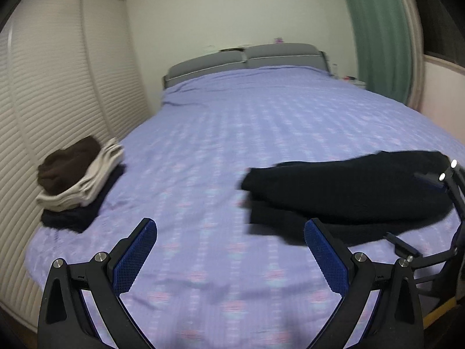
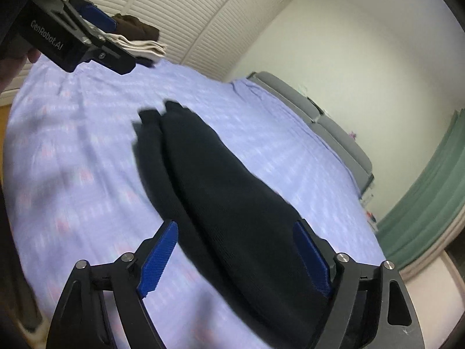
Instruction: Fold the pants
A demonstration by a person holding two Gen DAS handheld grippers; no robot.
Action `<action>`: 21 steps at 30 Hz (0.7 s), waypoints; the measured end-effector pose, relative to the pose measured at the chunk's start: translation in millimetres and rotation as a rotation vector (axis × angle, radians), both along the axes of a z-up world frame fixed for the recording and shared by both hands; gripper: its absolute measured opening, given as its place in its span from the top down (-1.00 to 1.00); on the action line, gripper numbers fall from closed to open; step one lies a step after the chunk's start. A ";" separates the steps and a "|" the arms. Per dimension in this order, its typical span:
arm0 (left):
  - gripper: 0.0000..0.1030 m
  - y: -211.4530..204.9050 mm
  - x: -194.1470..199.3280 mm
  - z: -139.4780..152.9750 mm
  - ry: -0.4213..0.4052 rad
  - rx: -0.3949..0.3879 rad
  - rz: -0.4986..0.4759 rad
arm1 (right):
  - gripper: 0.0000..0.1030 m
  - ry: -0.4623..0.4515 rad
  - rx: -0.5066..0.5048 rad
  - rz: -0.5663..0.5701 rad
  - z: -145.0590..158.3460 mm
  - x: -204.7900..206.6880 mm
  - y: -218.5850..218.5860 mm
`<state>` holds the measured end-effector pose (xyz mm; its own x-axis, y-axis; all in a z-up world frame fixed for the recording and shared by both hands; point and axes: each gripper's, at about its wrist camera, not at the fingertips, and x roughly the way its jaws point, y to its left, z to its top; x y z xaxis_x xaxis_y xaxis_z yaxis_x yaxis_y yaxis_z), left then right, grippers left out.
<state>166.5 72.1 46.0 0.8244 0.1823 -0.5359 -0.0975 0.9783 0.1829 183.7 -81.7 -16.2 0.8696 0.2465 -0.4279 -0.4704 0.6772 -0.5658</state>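
Apparently mid-fold: black pants [image 2: 221, 192] lie doubled lengthwise on the purple bed [image 1: 221, 133]. Right gripper [image 2: 238, 256] spread wide, straddling the near end, gripping nothing. Left gripper [image 1: 232, 250] wide open, empty. Crosswise fold, then stacking on the folded pile [image 1: 78, 180], seemingly remain.

Matt black knit pants [image 2: 226, 203], woven cotton bedsheet [image 1: 232, 133]

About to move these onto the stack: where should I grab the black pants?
Take the black pants by the thick folded end nearest the right tongs, coming in low from the bed's near edge: the open jaws already straddle that end, and the far end tapers thin.
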 end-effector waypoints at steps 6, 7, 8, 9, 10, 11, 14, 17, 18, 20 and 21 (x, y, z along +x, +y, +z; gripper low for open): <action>-1.00 56.1 6.1 -2.4 -0.009 -0.007 0.097 | 0.08 0.030 -0.056 0.016 -10.3 34.3 79.3; -1.00 62.2 8.4 -4.1 -0.009 -0.010 0.108 | 0.19 0.025 -0.090 0.018 -14.9 40.8 91.6; -1.00 68.9 10.6 -5.9 -0.009 -0.016 0.117 | 0.24 0.023 -0.119 0.016 -19.6 46.3 101.0; -1.00 73.1 13.1 -7.6 -0.008 -0.020 0.123 | 0.25 0.025 -0.132 0.014 -21.7 49.0 105.5; -1.00 76.7 15.5 -10.0 -0.008 -0.024 0.127 | 0.29 0.030 -0.139 0.006 -24.6 53.5 110.8; -1.00 80.0 17.9 -12.7 -0.006 -0.028 0.129 | 0.30 0.039 -0.142 -0.006 -27.4 57.7 114.9; -1.00 82.9 27.0 -21.0 0.004 -0.034 0.126 | 0.31 0.056 -0.171 -0.030 -39.4 66.4 121.7; -1.00 82.9 34.1 -28.5 0.012 -0.044 0.121 | 0.52 0.046 -0.190 -0.063 -49.0 72.0 124.4; -1.00 83.6 36.1 -29.8 0.014 -0.049 0.119 | 0.55 0.046 -0.188 -0.070 -49.3 73.8 125.5; -1.00 82.6 38.2 -31.8 0.015 -0.058 0.116 | 0.73 0.036 -0.159 -0.082 -46.5 72.7 125.7; -1.00 81.7 38.4 -31.8 0.014 -0.060 0.113 | 0.75 0.028 -0.136 -0.085 -42.3 69.0 123.9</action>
<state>204.8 153.8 14.2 0.7930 0.2409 -0.5596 -0.2053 0.9705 0.1268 252.6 42.3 -58.5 0.8720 0.1105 -0.4769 -0.4316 0.6334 -0.6423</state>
